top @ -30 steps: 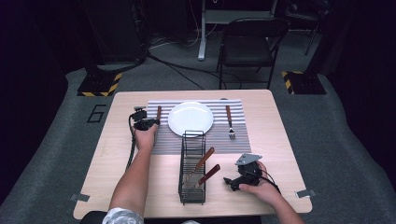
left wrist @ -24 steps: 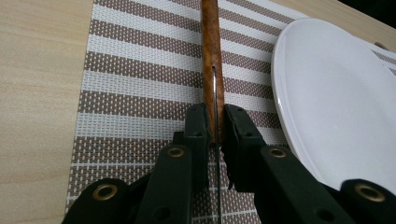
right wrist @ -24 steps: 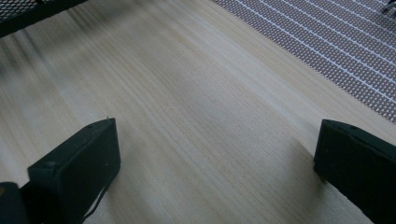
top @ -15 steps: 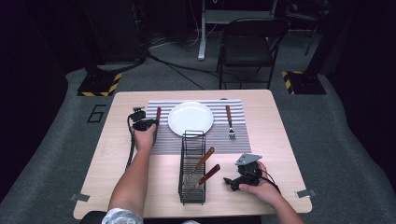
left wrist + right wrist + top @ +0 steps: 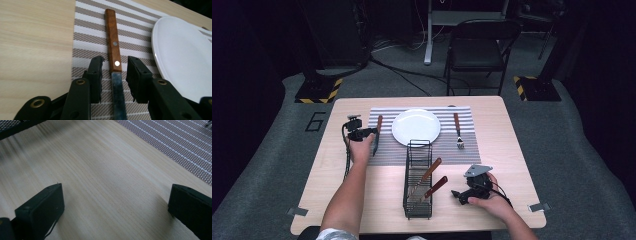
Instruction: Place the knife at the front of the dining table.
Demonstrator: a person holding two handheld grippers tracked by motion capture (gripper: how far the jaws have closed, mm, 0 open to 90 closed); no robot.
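The knife lies flat on the striped placemat, near the mat's left edge and just left of the white plate, wooden handle pointing away from the person, blade toward them; the left gripper sits low over it, its jaws having just been opening, now a narrow gap apart with the join of handle and blade between them and a sliver of mat visible on either side, so the pads do not press on it; the right gripper rests near the table's front right, jaws spread wide over bare wood; in the high view a black wire rack stands between the forearms with two wooden-handled utensils in it, and a fork lies on the mat right of the plate.
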